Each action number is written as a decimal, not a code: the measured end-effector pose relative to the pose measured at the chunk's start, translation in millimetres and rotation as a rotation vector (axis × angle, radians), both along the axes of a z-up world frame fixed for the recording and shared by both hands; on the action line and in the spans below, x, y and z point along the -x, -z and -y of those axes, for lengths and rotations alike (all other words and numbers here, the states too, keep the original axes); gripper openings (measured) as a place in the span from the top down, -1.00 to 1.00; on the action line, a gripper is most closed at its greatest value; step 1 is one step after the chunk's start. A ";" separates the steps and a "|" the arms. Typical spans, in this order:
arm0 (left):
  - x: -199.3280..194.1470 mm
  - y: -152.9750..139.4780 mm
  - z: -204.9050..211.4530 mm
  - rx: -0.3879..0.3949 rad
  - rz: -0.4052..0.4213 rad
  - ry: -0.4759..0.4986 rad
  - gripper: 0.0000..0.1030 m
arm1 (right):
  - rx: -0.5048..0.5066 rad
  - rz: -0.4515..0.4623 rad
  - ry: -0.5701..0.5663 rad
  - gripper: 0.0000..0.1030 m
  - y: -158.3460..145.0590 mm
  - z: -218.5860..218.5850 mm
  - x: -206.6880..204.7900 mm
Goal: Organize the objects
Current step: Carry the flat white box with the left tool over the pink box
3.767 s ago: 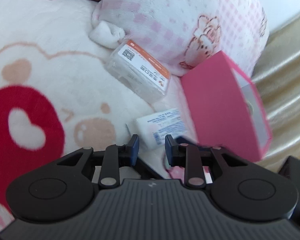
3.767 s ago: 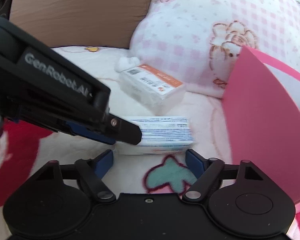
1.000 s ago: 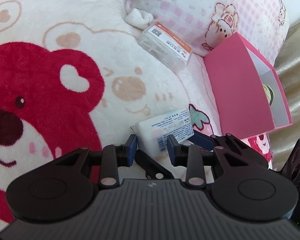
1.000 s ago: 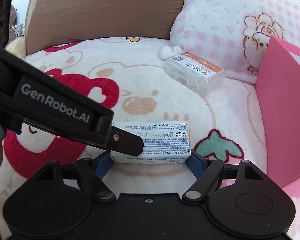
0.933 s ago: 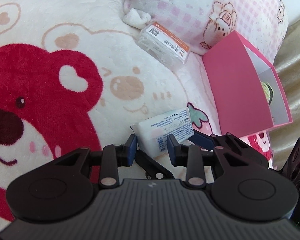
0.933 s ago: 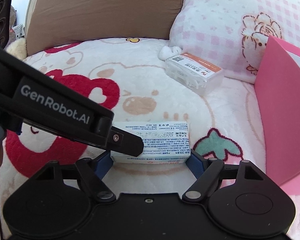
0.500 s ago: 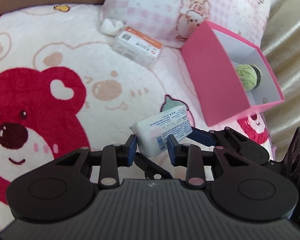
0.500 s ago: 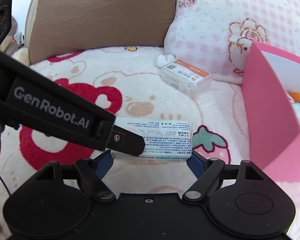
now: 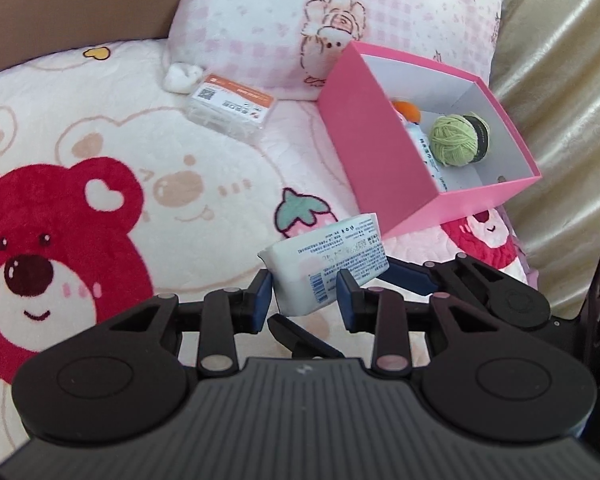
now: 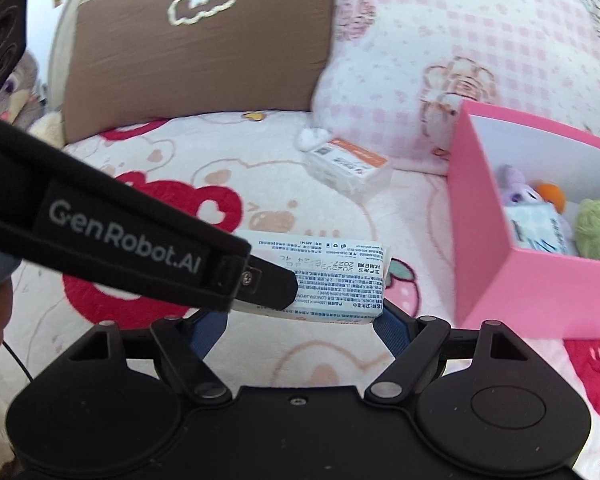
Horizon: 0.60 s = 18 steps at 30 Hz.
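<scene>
Transport is the step in hand: a white wipes pack [image 9: 326, 266] hangs above the blanket [image 9: 100, 128], carried by both grippers together. The left gripper [image 9: 304, 300] has its blue pads narrow on one end of the pack, across its thin side, and its jaws are opening a little at this moment, though the pads look as if they touch the pack. The right gripper [image 10: 300, 322] stands wide and holds the pack [image 10: 332, 276] by its two short ends. In the right wrist view the left gripper's black body crosses in front of the pack and hides the near left part of it.

The pink box [image 9: 384, 152] lies just beyond the pack, to the right, against the pink pillow [image 9: 300, 12]. Its top is open and I see inside it a ball of green yarn [image 9: 452, 140], something orange and one more packet. A clear case with an orange label [image 9: 230, 104] lies on the blanket near the pillow, well apart from the grippers; I think it waits for its turn.

My judgement is that the next move asks the pack to go over the box's near wall and then down into the free space beside the yarn. If the left gripper lets go first, the right one must keep the pack level, because the pack is soft and can sag or slip out.
</scene>
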<state>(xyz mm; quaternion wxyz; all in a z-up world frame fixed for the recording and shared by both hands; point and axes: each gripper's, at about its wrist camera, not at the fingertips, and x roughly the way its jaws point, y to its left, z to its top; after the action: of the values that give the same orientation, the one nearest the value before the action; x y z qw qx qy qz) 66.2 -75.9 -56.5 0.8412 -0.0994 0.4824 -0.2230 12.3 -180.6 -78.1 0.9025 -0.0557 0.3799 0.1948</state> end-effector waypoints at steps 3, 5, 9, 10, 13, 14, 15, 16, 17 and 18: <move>-0.3 -6.2 6.9 -0.009 -0.001 0.009 0.37 | -0.016 -0.003 0.016 -0.63 -2.8 6.7 0.7; 2.8 -12.3 10.5 -0.011 0.010 0.020 0.37 | -0.008 0.006 0.014 -0.63 -7.3 9.3 3.9; 11.1 -26.7 18.6 -0.008 0.022 0.059 0.37 | -0.013 0.006 0.011 -0.63 -19.6 19.5 16.4; 12.8 -29.7 21.2 -0.003 0.020 0.069 0.37 | -0.012 0.004 0.010 -0.63 -22.1 22.7 19.4; 17.2 -38.2 30.9 0.008 0.020 0.095 0.37 | -0.007 0.011 0.018 -0.63 -30.5 33.4 27.7; 18.6 -40.7 35.2 0.009 0.024 0.103 0.37 | -0.005 0.014 0.020 -0.63 -32.7 36.6 29.5; 20.2 -43.1 39.5 0.009 0.028 0.113 0.37 | -0.001 0.019 0.024 -0.63 -35.3 40.5 31.6; 21.4 -45.5 43.7 0.011 0.030 0.122 0.37 | 0.003 0.026 0.030 -0.63 -37.5 43.9 33.7; 22.3 -47.7 48.0 0.013 0.029 0.132 0.37 | 0.005 0.033 0.038 -0.63 -39.7 47.8 35.7; 23.3 -50.0 52.0 0.017 0.029 0.140 0.37 | 0.006 0.039 0.048 -0.64 -41.8 51.7 37.3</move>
<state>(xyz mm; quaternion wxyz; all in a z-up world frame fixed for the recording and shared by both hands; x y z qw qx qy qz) 42.9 -127.9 -6.5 0.8295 -0.0691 0.4743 -0.2867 -25.0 -232.3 -36.3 0.9139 -0.0531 0.3642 0.1709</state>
